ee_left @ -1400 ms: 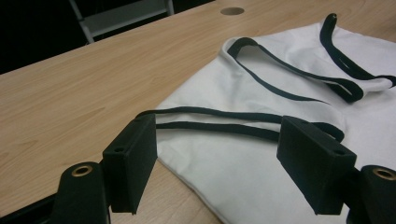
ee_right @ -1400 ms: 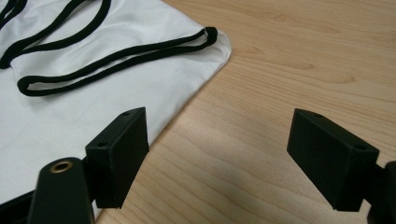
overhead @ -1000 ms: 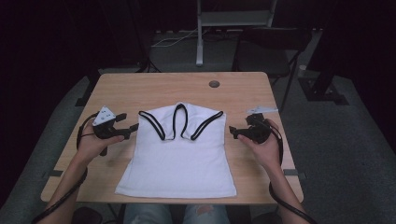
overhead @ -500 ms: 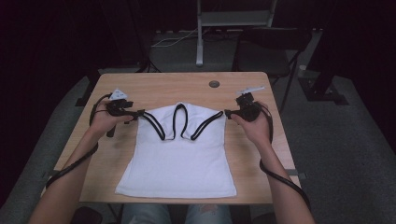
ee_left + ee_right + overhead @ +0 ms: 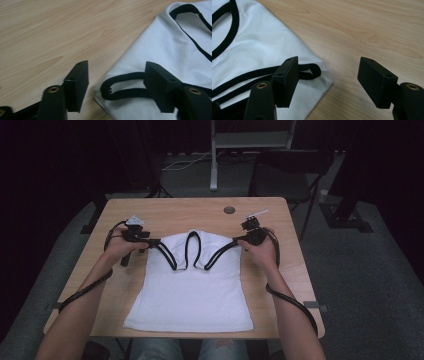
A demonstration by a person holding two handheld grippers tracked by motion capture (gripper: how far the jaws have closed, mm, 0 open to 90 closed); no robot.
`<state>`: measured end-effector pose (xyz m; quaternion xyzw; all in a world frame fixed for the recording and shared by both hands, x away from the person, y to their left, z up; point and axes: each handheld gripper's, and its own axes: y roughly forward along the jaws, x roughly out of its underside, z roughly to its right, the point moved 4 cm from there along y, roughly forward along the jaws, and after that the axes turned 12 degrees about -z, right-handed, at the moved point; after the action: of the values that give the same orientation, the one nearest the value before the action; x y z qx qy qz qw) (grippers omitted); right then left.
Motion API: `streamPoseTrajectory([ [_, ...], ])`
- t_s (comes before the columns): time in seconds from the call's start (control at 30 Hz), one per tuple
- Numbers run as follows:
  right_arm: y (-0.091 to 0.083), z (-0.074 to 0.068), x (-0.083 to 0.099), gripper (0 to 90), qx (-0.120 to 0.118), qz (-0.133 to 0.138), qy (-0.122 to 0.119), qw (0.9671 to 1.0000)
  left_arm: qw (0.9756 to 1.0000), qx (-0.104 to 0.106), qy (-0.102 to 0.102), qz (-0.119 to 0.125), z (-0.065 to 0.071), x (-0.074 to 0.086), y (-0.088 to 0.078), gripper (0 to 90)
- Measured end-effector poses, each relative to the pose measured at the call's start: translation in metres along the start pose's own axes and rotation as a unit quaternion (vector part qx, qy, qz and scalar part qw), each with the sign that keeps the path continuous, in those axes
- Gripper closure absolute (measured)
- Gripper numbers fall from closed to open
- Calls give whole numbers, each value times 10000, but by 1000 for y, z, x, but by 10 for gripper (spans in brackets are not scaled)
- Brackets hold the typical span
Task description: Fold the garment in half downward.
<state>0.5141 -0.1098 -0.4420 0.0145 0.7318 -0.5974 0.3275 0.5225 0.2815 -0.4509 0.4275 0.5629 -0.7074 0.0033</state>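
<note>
Flat on woodgrain table [image 5: 200, 210], white knit top [image 5: 192, 290]; left gripper [image 5: 115, 86], right gripper [image 5: 328, 80] agape, closing.

The white top's [image 5: 192, 290] strap ends slip behind a black finger [image 5: 160, 85] of the left gripper [image 5: 117, 85] and behind the right gripper [image 5: 332, 82]. The small round thing [image 5: 229, 210] at twelve o'clock on the table [image 5: 200, 212] is too small to identify. The person's forearms are cut off at six o'clock.
</note>
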Motion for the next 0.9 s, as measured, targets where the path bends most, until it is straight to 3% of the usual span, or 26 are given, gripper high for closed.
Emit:
streamPoseTrajectory([
  [0.17, 7, -1, 0, 404, 111, -113, -58, 9999, 9999, -13, 81, -106, -1, 4, 4, 461],
  [0.37, 14, -2, 2, 580, 128, -176, -211, 9995, 9999, -1, 45, -129, -2, 6, 9, 583],
  [0.67, 16, -1, 4, 750, -220, -96, -111, 9997, 9996, 106, -253, -110, -1, 3, 12, 812],
  [0.8, 16, 0, 5, 810, -410, -70, 25, 9991, 9992, 160, -365, -63, 0, 0, 11, 839],
  [0.9, 14, 1, 4, 819, -443, -55, 52, 9990, 9986, 220, -464, 116, -2, -4, 5, 842],
])
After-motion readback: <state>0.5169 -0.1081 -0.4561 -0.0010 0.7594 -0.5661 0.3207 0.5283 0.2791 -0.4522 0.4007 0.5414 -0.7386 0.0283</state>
